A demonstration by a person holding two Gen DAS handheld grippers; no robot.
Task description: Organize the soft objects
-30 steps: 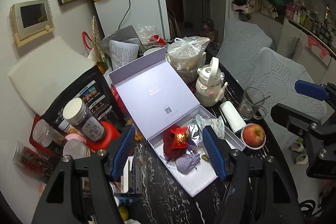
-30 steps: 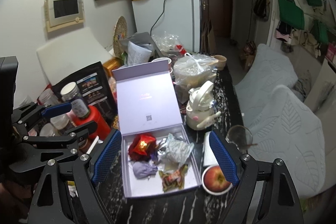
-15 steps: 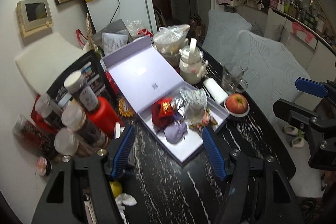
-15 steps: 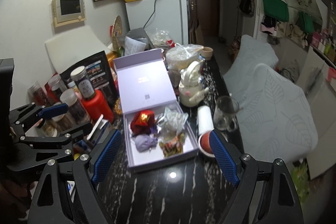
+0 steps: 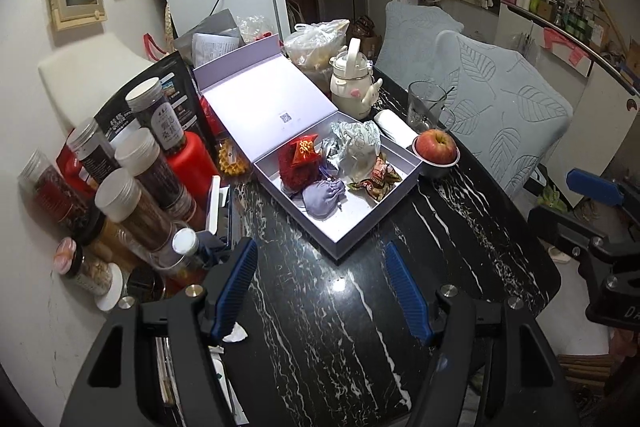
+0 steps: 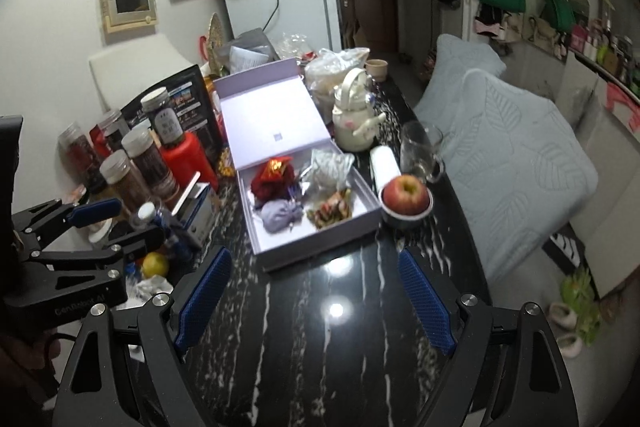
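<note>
On the black marble table (image 5: 344, 327), an apple (image 5: 436, 143) sits in a small bowl (image 5: 438, 169) at right, a glass mug (image 5: 425, 107) and white teapot (image 5: 354, 83) stand farther, and spice jars (image 5: 132, 187) crowd the left.

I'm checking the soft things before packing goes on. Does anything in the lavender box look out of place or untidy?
Nothing is spilled or damaged. In the open lavender box, the red pouch, purple drawstring pouch, crumpled silvery bag and patterned wrapper lie bunched toward the lid end, with the near corner bare. It looks loose rather than arranged.
</note>
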